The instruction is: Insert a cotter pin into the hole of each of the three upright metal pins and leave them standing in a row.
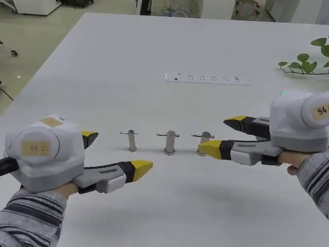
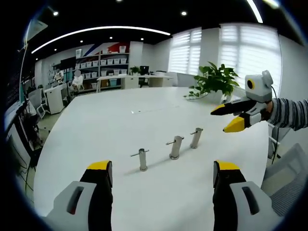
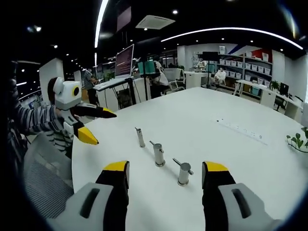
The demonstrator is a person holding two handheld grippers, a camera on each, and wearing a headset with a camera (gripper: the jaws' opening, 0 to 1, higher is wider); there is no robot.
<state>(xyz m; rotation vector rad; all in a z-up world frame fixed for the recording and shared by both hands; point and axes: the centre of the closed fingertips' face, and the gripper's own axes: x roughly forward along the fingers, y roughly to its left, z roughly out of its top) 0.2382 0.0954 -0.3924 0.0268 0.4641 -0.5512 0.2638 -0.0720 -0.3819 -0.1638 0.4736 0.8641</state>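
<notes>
Three upright metal pins stand in a row on the white table, each with a thin cotter pin through its top: the left pin, the middle pin and the right pin. My left gripper is open, a little left of and nearer than the row, holding nothing. Over on the right, my right gripper is also open and holding nothing, its near jaw tip just in front of the right pin's base.
A white power strip lies farther back on the table. A green potted plant reaches in at the far right edge. Desks, shelves and people fill the office behind.
</notes>
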